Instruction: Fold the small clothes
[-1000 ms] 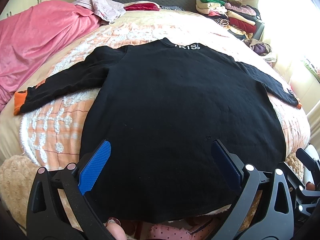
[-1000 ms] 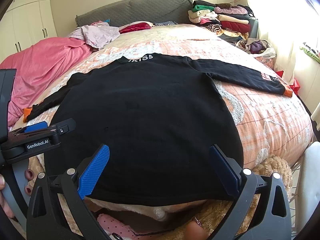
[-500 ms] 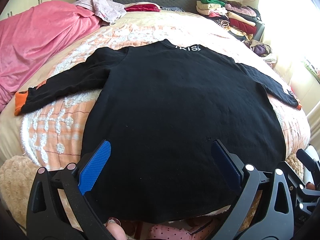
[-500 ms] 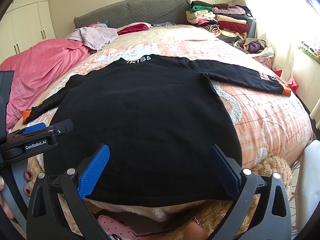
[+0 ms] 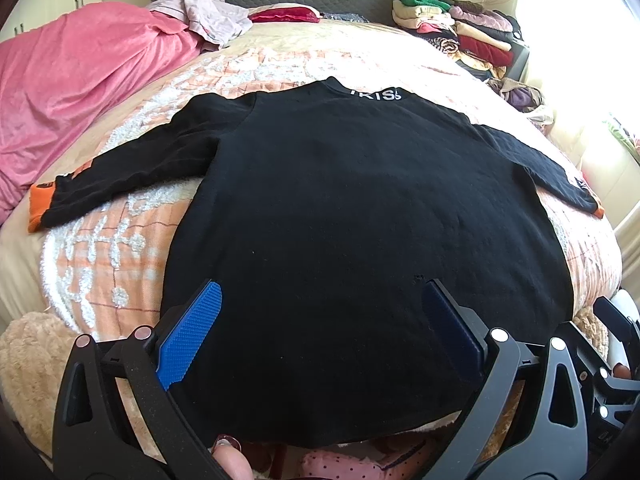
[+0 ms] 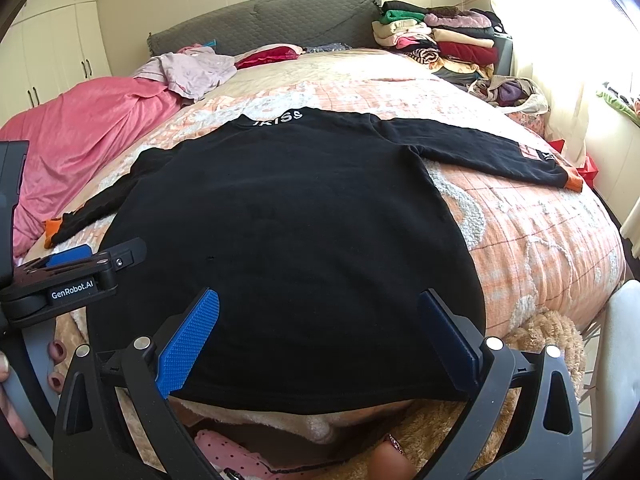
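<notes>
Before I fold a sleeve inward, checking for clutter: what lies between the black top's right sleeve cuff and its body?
Only bare peach bedspread lies between the orange cuff and the black top, per the right wrist view.

Black top (image 5: 360, 220), orange cuffs (image 5: 40, 204)

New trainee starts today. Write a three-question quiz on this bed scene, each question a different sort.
1. True or false: the black top lies spread flat on the bed with both sleeves out to the sides.
2. Multiple choice: the cuffs are A) white B) orange C) green.
3. Fill in: the left tool and the right tool are both ___, holding nothing.

Key:
1. True.
2. B.
3. Open; each hangs over the hem end of the top, fingers wide apart.
</notes>
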### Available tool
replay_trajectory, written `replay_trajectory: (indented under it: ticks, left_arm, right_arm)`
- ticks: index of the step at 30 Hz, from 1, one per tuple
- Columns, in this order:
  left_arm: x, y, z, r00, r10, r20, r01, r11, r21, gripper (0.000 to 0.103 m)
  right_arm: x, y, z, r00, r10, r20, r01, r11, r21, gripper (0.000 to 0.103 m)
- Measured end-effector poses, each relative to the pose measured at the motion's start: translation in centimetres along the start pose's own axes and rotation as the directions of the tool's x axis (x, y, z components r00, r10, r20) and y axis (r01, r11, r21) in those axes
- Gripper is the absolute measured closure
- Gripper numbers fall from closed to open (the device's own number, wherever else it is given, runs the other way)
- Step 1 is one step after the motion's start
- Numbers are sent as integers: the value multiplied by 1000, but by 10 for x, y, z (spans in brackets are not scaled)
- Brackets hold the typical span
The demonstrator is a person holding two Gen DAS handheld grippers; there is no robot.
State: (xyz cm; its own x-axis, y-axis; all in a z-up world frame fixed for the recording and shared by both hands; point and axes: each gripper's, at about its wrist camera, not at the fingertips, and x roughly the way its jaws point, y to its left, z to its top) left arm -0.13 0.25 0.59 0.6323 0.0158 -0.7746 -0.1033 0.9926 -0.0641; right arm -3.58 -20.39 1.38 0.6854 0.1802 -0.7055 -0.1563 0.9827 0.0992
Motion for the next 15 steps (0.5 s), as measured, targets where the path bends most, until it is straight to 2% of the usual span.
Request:
replay_trajectory:
  ticks: [7, 15]
  left_arm:
    - [4, -6, 3, 1000, -9, 3, 9, 1000, 13, 9]
    - [12, -11, 24, 999, -30, 15, 30, 999, 22, 9]
  right_arm:
    - [1, -10, 9, 1000, -15, 10, 15, 1000, 20, 4]
    - [4, -32, 35, 999, -44, 31, 41, 997, 66, 4]
